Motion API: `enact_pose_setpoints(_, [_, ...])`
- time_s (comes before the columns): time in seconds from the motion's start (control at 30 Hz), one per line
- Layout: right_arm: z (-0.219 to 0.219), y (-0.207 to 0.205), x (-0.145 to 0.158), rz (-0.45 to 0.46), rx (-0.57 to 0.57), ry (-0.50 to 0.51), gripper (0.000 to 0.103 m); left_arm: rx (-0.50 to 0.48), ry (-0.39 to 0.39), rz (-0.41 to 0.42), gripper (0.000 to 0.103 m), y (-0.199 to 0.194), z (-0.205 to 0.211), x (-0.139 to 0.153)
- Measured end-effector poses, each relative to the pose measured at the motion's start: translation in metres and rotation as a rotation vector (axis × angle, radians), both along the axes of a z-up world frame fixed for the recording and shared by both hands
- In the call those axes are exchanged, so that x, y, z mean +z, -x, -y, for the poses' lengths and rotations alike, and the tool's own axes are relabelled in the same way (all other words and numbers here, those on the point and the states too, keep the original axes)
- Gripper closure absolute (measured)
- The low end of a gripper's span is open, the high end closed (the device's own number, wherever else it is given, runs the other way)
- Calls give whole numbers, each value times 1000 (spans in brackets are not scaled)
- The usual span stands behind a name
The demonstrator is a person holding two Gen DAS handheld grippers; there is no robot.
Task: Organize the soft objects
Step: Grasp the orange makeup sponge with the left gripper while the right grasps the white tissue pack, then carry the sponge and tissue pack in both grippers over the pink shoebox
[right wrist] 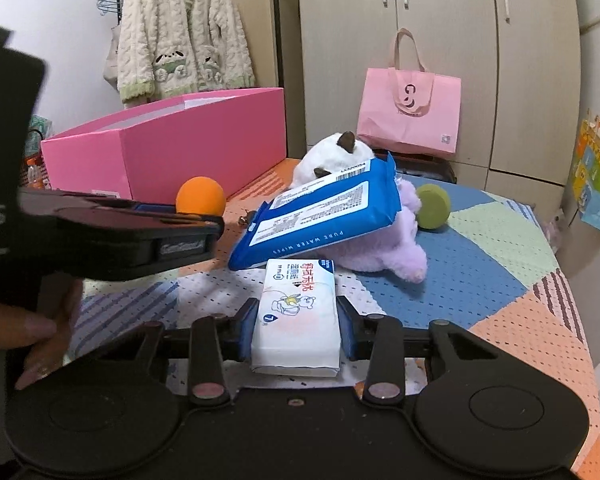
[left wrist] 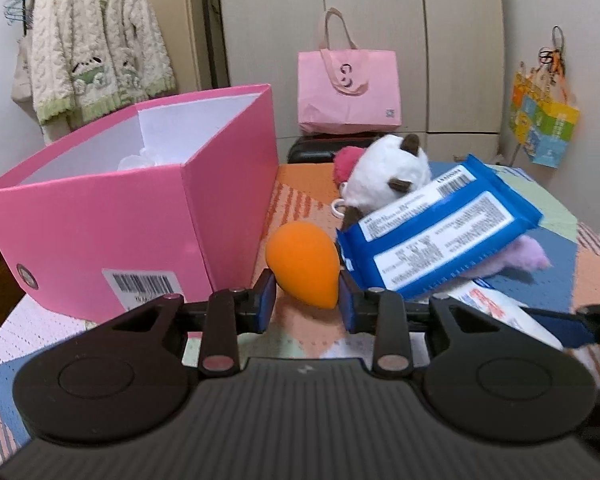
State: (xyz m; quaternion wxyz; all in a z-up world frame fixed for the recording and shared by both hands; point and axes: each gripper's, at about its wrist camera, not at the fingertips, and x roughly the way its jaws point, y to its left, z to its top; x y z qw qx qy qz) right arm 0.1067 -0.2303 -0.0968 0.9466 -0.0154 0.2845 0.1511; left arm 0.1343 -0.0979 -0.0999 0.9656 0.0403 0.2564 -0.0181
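My left gripper (left wrist: 307,300) is shut on an orange egg-shaped sponge (left wrist: 304,262), held beside the open pink box (left wrist: 148,216); the sponge also shows in the right wrist view (right wrist: 201,196). My right gripper (right wrist: 298,326) is shut on a white tissue pack (right wrist: 296,316) on the table. A blue wet-wipes pack (right wrist: 320,216) leans on a white plush (right wrist: 332,152) and a purple plush (right wrist: 384,248). A green round sponge (right wrist: 434,206) lies behind them.
The pink box (right wrist: 172,148) stands at the table's left with something white inside. A patchwork cloth (right wrist: 480,272) covers the table. A pink tote bag (right wrist: 410,114) sits behind the table by the wardrobe. A fleece jacket (right wrist: 184,28) hangs on the wall.
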Motion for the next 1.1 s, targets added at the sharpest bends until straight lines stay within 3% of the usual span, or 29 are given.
enact_pose_setpoints(0.17, [2, -3, -3, -30, -18, -16, 57, -40, 22, -32, 71, 10, -6, 2])
enact_pose_setpoints(0.43, [-7, -8, -9, 23, -24, 36, 58, -92, 49, -74, 71, 14, -16, 6])
enact_pose_setpoints(0.63, [-1, 2, 0, 5, -12, 14, 58, -134, 61, -117, 72, 21, -26, 11])
enact_pose_setpoints(0.9, [4, 22, 15, -35, 47, -28, 58, -171, 69, -145, 72, 39, -51, 25])
enact_pose_setpoints(1.1, [-9, 36, 29, -43, 118, -3, 58, -179, 81, -166, 71, 48, -72, 35])
